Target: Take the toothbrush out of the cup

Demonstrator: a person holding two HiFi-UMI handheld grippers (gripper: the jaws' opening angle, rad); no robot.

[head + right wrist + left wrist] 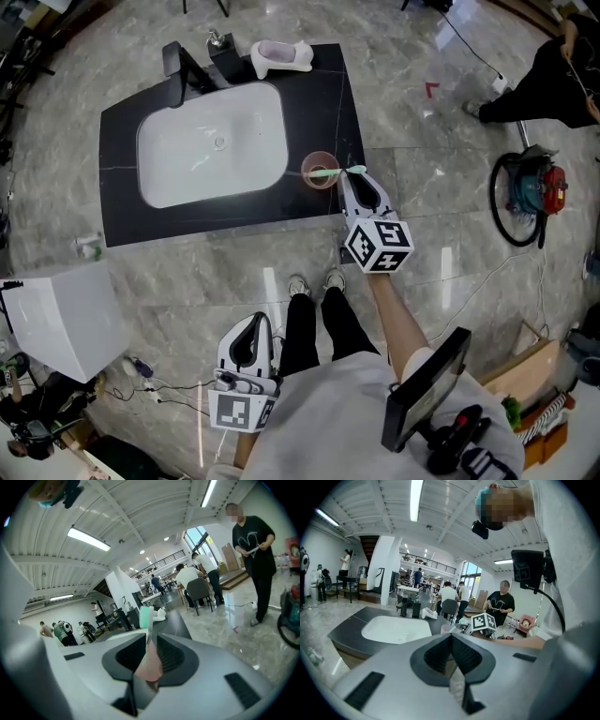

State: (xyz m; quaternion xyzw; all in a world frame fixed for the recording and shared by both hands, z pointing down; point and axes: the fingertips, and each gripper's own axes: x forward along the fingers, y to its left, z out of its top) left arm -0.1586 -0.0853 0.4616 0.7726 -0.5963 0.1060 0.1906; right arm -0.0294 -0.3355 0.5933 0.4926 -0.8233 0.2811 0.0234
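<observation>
Tongs in my right hand (354, 176) (149, 637) pinch the toothbrush (337, 172) (146, 616). Its far end sits in the pink cup (320, 170), right at the tips. The cup is on the black counter (319, 94), beside the sink (211, 141). My left tongs (253, 321) (451, 637) are closed on nothing, down by my legs.

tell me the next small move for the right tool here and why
Probably lift the right tool gently up and back without loosening it. Its jaws look closed on the toothbrush neck, with the green head poking past them. The other end sits in the pink cup at the edge of the counter, so the brush is not yet out.
</observation>
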